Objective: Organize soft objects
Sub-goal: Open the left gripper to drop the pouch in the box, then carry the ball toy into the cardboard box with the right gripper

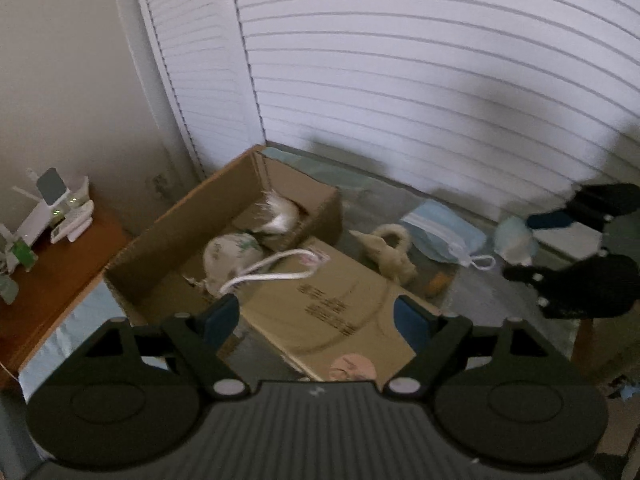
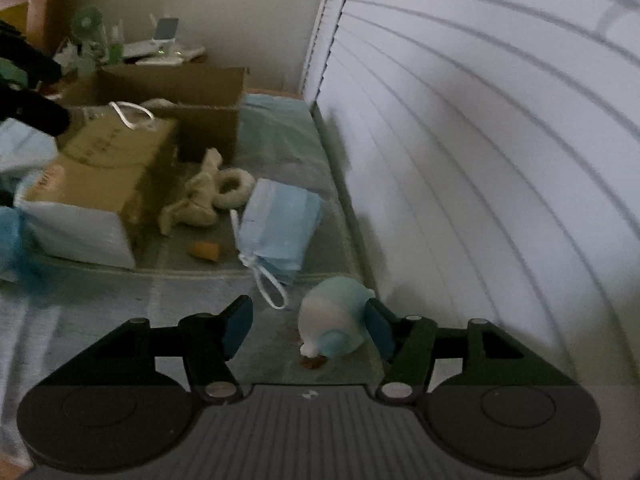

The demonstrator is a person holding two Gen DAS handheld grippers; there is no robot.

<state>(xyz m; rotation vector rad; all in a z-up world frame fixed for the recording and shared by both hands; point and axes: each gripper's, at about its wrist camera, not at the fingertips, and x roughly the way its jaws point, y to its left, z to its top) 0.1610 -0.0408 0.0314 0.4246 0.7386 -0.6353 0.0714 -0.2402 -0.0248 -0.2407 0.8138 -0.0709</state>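
The jaws of the right gripper (image 2: 308, 330) are standing spread, with a small pale blue and white plush toy (image 2: 334, 320) sitting between them, touching the right finger (image 2: 380, 330) while the left finger is well apart from it, so nothing is pinching the toy as yet; the jaws of the left gripper (image 1: 316, 318) are also standing spread and empty, hanging over the folded-down flap of the cardboard box (image 1: 160, 236). The box is already holding a white pouch with a cord (image 1: 232, 256) and a white furry thing (image 1: 280, 212), while a cream plush toy (image 2: 200, 196) and a stack of blue face masks (image 2: 280, 224) are lying on the grey mat (image 2: 188, 292) just beside the box. In my judgement the risk is coming from that off-centre position: if the fingers are closing with the toy against one side only, the round, squashy body may be rolling or squirting out, or getting caught by a thin edge and dropping on the way to the box. The mask loops (image 2: 270, 286) are lying near the left finger and could be snagging on it. The flap is carrying dark printed lines (image 1: 328, 304), but the motion blur is making them unreadable, and I am seeing no brand I can name.
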